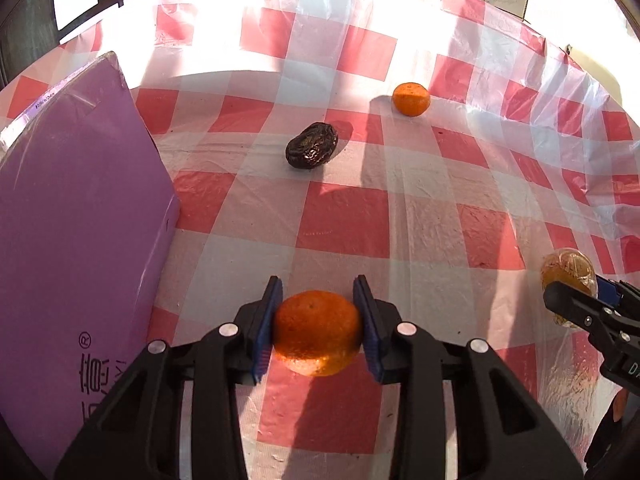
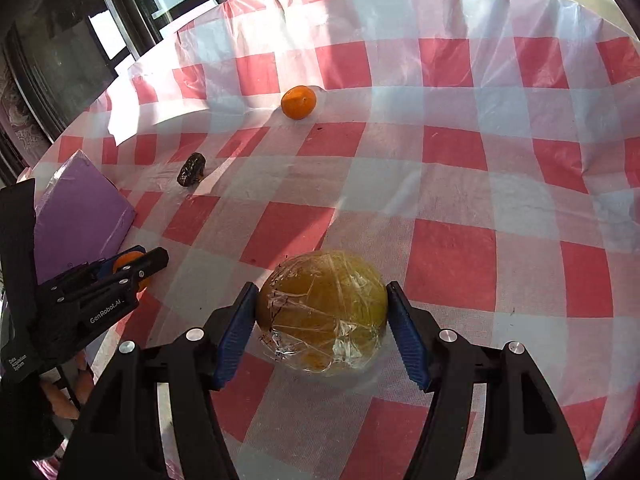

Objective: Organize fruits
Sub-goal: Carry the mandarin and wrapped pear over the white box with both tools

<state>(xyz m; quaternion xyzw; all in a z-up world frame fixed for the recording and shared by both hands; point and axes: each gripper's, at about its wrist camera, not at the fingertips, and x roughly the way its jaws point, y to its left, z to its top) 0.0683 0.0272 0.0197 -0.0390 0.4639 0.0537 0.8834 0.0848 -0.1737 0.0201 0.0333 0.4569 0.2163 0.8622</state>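
Round orange mandarin (image 1: 318, 332) sits pinched between the left gripper (image 1: 318, 328) pads above the red-checked plastic tablecloth (image 1: 420, 220); a purple box (image 1: 80, 220) is cut off at the left edge.

Right wrist view: the right gripper (image 2: 322, 320) clamps a film-wrapped yellow fruit (image 2: 322, 316); dark windows (image 2: 72, 40) stand behind.

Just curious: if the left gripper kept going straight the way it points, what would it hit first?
Probably the red-and-white checked tablecloth; the left gripper, shut on a round orange fruit, points down at bare cloth.

Two wrist views, angled down, close, sharing checked tablecloth (image 1: 344, 224)
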